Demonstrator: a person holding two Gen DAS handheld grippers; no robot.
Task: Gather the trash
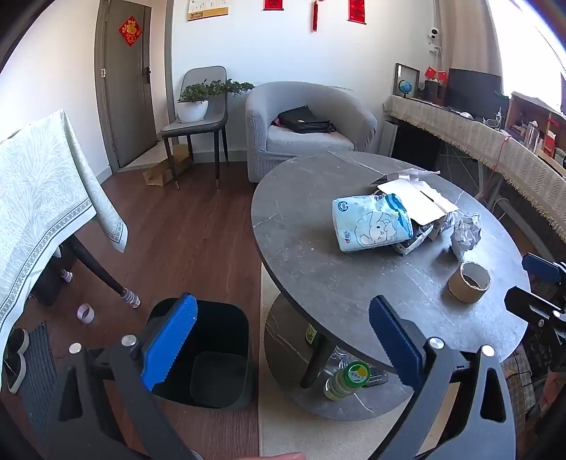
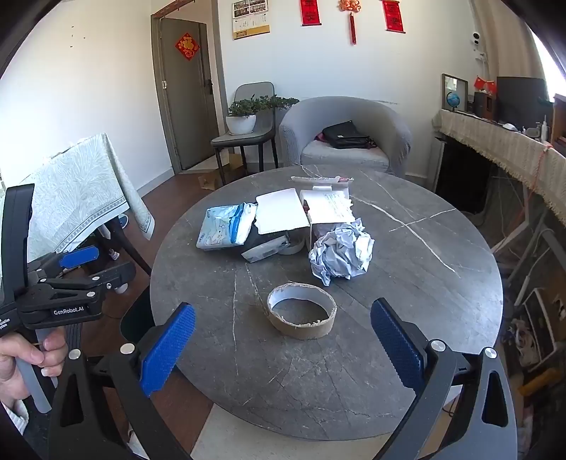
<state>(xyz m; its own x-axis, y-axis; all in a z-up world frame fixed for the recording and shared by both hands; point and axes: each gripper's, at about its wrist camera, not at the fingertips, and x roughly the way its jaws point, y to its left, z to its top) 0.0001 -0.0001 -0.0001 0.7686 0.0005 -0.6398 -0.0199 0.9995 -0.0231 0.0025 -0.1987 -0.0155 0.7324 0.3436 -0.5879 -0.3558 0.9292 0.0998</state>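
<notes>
Behind your table: a lived-in sitting room.
You face a grey armchair (image 2: pixel 345 131) with a black bag (image 2: pixel 346 136) on its seat, a potted plant (image 2: pixel 244 115) on the grey chair (image 1: pixel 198 124) beside it, a closed door (image 2: pixel 189 92), red hangings (image 2: pixel 352 17), and a globe (image 2: pixel 452 98) on the fringed sideboard (image 2: pixel 502 148).

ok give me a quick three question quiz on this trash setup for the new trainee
1. True or false: both grippers are empty, fingers wide apart.
2. Which item lies nearest the right gripper? A) crumpled paper ball B) empty cardboard tape core C) blue tissue pack
3. Fill in: the black trash bin stands on the ____ beside the round grey table, below the left gripper.

Key: 1 true; 2 B; 3 floor.
</notes>
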